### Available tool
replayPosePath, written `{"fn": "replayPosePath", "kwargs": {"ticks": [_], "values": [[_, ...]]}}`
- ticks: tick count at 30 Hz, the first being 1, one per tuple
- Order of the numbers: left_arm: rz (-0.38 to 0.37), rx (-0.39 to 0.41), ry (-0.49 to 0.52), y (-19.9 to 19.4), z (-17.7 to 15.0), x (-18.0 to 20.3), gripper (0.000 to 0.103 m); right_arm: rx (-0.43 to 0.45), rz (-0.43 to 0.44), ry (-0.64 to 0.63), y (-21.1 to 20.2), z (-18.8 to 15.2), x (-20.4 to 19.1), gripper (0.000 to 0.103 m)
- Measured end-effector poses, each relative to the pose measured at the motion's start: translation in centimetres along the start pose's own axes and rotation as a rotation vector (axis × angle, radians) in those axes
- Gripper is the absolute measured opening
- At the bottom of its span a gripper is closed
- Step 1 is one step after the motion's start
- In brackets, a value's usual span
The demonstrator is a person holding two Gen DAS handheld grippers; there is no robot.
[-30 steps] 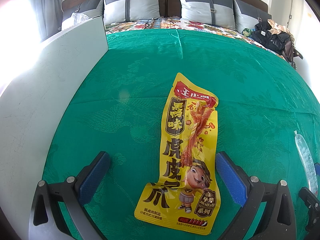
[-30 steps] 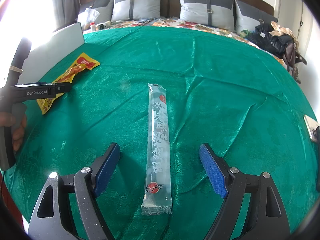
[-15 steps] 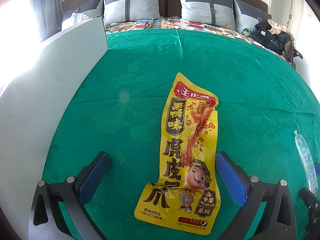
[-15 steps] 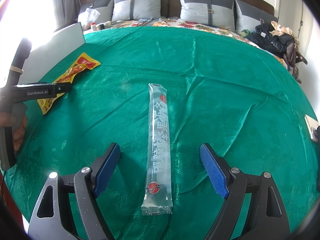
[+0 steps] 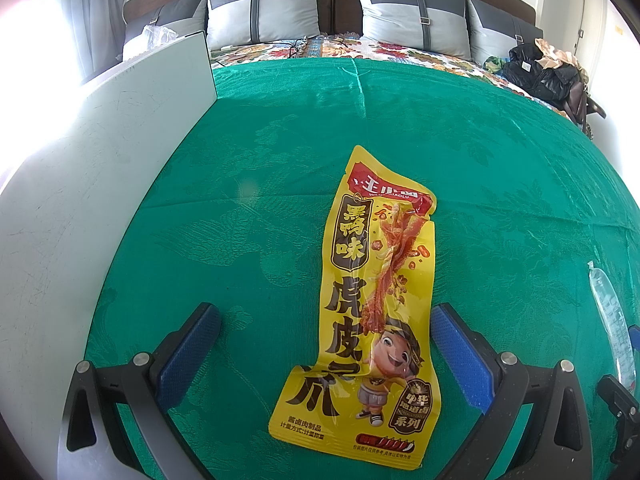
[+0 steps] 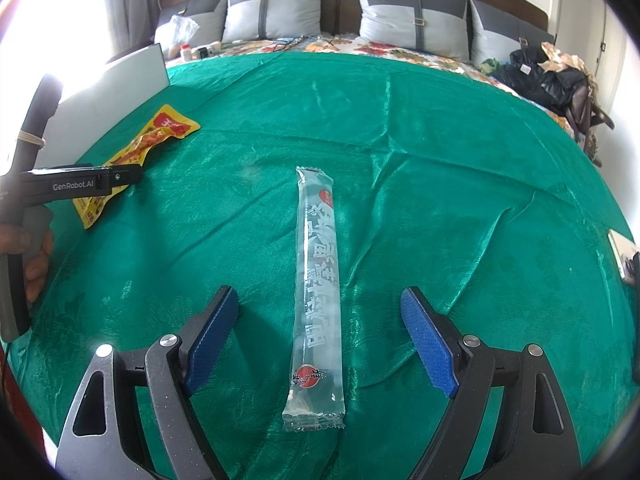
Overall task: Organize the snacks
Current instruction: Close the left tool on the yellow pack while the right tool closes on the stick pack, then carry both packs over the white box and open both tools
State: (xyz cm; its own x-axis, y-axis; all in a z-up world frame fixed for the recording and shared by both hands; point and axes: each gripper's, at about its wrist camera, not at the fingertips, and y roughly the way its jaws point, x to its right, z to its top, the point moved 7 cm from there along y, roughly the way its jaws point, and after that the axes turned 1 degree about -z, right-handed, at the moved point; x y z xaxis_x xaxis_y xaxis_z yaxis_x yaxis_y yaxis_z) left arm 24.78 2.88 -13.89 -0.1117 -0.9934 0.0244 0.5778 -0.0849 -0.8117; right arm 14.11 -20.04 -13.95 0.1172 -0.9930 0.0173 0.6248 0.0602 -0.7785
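A long yellow snack packet (image 5: 372, 312) with a cartoon figure lies flat on the green cloth (image 5: 240, 208), its near end between the blue pads of my left gripper (image 5: 324, 344), which stands open and clear of it. A long clear snack stick (image 6: 318, 284) lies lengthwise between the wide pads of my right gripper (image 6: 320, 332), also open and not touching it. In the right wrist view the yellow packet (image 6: 132, 160) sits far left under the left tool (image 6: 80, 182). The clear stick (image 5: 612, 320) shows at the right edge of the left wrist view.
A white board (image 5: 80, 184) stands upright along the cloth's left side. Grey pillows (image 6: 412, 12) and a floral bedspread (image 6: 360, 46) lie behind, with dark bags (image 6: 548, 76) at the far right. A hand (image 6: 36, 256) grips the left tool. A small flat object (image 6: 622, 252) rests at the right edge.
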Motion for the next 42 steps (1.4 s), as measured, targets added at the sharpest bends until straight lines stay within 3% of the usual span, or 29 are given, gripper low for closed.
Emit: {"fn": "replayPosePath", "kwargs": {"ticks": [2,4,6,9,10,11,13,14,21,26,29,33,38,42], "values": [[-0.026,-0.050,0.036,0.1,0.2,0.2,0.103,-0.041,0.018,-0.014,0.2,0.1,0.0,0.086],[-0.066,-0.141,0.088,0.5,0.6,0.9,0.102,-0.144,0.057,-0.021,0.4,0.6,0.2,0.085],[-0.097,-0.173,0.141,0.6,1.1,1.9,0.098,-0.197,0.113,0.022,0.3,1.7,0.7,0.083],[-0.104,-0.199,0.173,0.9,1.5,3.0,0.094,-0.250,0.108,0.011,1.0,3.6,0.7,0.083],[-0.105,-0.195,0.175,0.7,1.7,3.2,0.080,-0.284,0.114,-0.006,1.5,3.8,0.3,0.078],[-0.108,-0.176,0.181,0.1,2.0,3.3,0.049,-0.320,0.121,-0.026,2.1,3.7,-0.3,0.051],[-0.136,-0.199,0.161,-0.4,2.0,3.1,0.046,-0.343,0.050,-0.093,2.6,3.7,-0.6,0.020],[-0.164,-0.187,0.135,-1.0,2.1,2.7,0.039,-0.355,0.052,-0.089,2.5,3.6,-0.6,0.020],[-0.317,-0.136,-0.093,-7.1,0.4,-0.6,0.038,-0.310,0.258,0.231,-0.9,1.7,0.6,0.020],[-0.406,-0.043,-0.205,-14.5,-0.2,-4.2,0.038,-0.268,0.385,0.328,-3.9,3.4,-2.0,0.020],[-0.363,0.041,-0.217,-18.8,1.1,-8.5,0.038,-0.204,0.478,0.276,-6.6,7.2,-6.9,0.020],[-0.200,0.101,-0.251,-21.6,2.3,-17.0,0.039,-0.126,0.615,0.175,-9.8,13.0,-16.5,0.020],[0.027,0.073,-0.315,-20.5,1.4,-26.7,0.040,-0.092,0.728,0.015,-11.3,17.4,-29.8,0.020],[0.132,0.027,-0.318,-18.6,-1.0,-30.2,0.045,-0.100,0.746,-0.083,-10.2,18.0,-38.2,0.020]]}}
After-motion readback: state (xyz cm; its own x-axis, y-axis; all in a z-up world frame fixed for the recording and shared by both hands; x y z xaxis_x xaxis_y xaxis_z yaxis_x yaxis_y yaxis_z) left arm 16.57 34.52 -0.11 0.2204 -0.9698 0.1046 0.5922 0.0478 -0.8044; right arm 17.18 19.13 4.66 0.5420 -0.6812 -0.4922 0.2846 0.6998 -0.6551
